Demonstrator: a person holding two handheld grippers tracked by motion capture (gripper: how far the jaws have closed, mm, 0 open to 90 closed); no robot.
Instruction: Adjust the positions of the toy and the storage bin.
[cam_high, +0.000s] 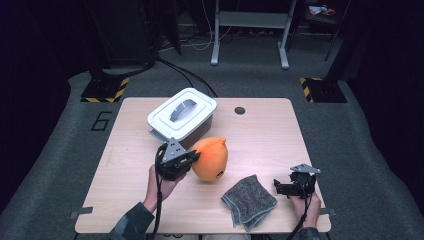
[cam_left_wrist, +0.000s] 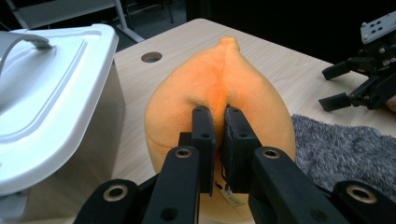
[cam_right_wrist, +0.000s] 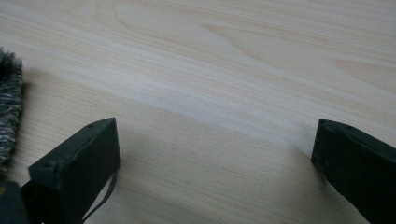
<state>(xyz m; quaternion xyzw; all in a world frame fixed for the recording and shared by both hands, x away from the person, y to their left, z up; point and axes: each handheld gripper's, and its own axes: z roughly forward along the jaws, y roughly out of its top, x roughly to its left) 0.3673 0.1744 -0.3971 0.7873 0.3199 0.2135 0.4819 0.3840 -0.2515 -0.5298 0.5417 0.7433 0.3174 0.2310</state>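
An orange, pear-shaped plush toy (cam_high: 212, 159) lies near the middle of the wooden table (cam_high: 265, 135), its pointed tip aimed away from me. My left gripper (cam_high: 192, 159) is at the toy's left side. In the left gripper view its jaws (cam_left_wrist: 218, 116) are pinched almost together on a fold of the plush toy (cam_left_wrist: 224, 79). My right gripper (cam_high: 280, 187) rests low at the table's front right, just right of a grey fuzzy cloth (cam_high: 248, 200). In the right gripper view the gripper (cam_right_wrist: 215, 140) stands open over bare wood, with the cloth's edge (cam_right_wrist: 8, 107) at far left.
A white lidded bin (cam_high: 182, 114) with a grey handle stands behind the toy and close beside it (cam_left_wrist: 51, 93). A round cable hole (cam_high: 240, 110) sits near the table's far edge. Dark floor, cables and a stand's legs lie beyond.
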